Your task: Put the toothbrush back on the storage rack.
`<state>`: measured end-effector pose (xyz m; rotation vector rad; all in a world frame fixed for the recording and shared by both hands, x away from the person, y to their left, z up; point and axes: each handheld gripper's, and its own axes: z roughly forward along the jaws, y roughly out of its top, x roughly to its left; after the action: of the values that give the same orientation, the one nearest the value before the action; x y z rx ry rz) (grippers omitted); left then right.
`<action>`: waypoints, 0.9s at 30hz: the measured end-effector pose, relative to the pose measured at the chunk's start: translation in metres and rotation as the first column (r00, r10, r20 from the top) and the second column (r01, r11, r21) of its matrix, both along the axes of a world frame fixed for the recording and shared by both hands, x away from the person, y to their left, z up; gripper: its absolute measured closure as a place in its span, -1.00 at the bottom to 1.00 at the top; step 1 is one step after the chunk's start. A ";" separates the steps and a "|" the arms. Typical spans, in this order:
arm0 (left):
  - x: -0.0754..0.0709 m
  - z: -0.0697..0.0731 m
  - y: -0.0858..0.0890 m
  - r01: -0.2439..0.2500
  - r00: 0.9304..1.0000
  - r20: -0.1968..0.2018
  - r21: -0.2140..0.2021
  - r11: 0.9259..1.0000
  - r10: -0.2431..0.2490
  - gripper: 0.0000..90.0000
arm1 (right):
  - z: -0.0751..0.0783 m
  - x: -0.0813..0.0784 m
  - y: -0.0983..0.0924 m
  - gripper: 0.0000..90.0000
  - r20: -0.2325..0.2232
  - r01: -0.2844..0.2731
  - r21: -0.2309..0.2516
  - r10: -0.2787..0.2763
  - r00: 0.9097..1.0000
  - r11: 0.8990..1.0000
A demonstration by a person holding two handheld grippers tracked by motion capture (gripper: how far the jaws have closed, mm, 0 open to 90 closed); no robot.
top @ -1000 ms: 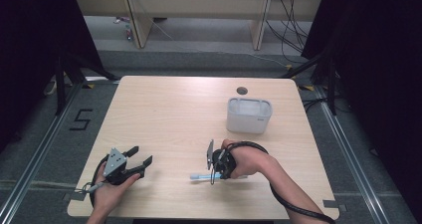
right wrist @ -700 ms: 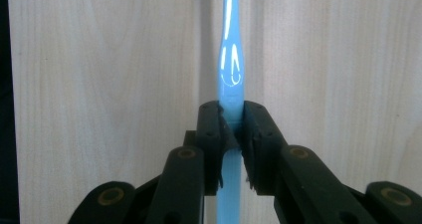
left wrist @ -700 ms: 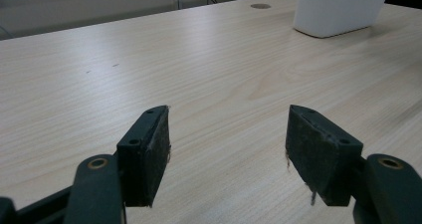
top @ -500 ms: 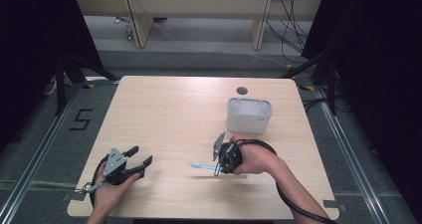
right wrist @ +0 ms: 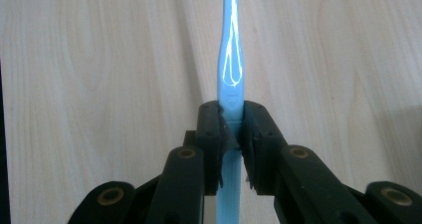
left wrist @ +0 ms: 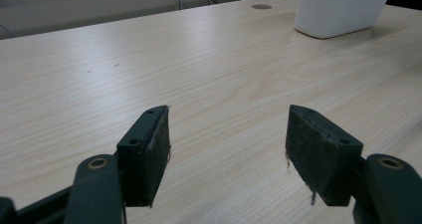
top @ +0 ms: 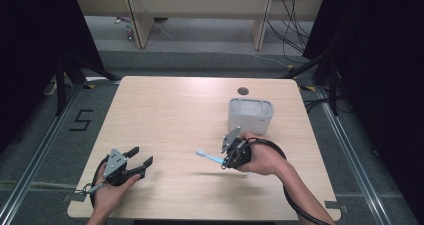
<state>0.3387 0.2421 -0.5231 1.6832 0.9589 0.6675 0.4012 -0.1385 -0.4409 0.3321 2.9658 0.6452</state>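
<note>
A light blue toothbrush [top: 209, 156] hangs above the table, with my right gripper [top: 226, 160] shut on its handle. In the right gripper view the blue handle [right wrist: 230, 69] runs straight up from between the two closed jaws of my right gripper [right wrist: 231, 129]. A white cup-like holder [top: 250, 115] stands just behind my right hand. My left gripper [top: 141, 156] rests near the table's front left, open. In the left gripper view nothing lies in the wide gap of my left gripper [left wrist: 226, 149], and the white holder [left wrist: 343, 7] stands far off at the top right.
The wooden table [top: 170, 110] has a small round cable hole [top: 243, 91] near its back edge. Black cables trail from both grippers over the front edge. Shelving and cables stand on the floor beyond the table.
My right gripper has moved right and a little up with the toothbrush, nearer to the white holder. The left gripper has stayed where it was.
</note>
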 end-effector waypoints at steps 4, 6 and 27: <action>0.000 0.000 0.000 -0.003 1.000 -0.004 0.002 1.000 0.003 -0.25 | 0.003 0.000 -0.005 0.76 0.008 0.043 0.027 -0.043 0.999 0.999; 0.000 0.000 0.000 -0.004 1.000 -0.003 0.000 1.000 0.004 -0.25 | 0.004 0.001 -0.007 0.76 0.008 0.065 0.049 -0.066 0.998 0.997; 0.000 0.000 0.001 -0.001 1.000 0.003 -0.013 1.000 0.001 -0.25 | 0.010 0.003 -0.026 0.76 0.037 0.191 0.218 -0.204 0.978 0.957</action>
<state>0.3392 0.2428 -0.5235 1.6705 0.9599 0.6630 0.4045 -0.1642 -0.4313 0.6060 2.7634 0.9304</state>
